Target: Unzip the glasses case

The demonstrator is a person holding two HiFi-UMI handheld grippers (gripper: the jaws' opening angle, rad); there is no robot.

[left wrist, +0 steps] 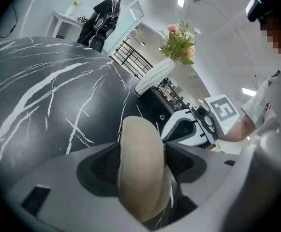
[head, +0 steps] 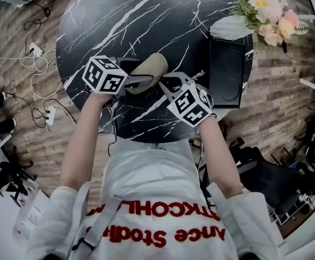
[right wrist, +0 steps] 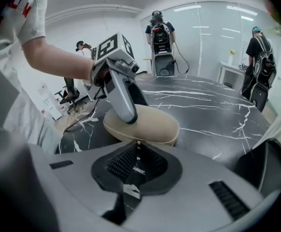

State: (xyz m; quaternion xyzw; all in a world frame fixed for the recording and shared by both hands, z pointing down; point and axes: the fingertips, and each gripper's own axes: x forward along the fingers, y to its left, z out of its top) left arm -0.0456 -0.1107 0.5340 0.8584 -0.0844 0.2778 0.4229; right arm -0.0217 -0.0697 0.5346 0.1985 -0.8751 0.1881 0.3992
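Left gripper (left wrist: pixel 141 162) clamps glasses case (head: pixel 149 71) (long axis points away, slightly rightward).

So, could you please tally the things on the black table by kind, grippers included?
Glasses case: 1
Grippers: 2, left gripper clamping the case, right gripper pinching its zipper pull
Vase of flowers: 1
Black box: 1
Total: 5

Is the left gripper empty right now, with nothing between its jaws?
No: in the left gripper view the tan glasses case stands between the jaws of the left gripper, both pads against its sides.
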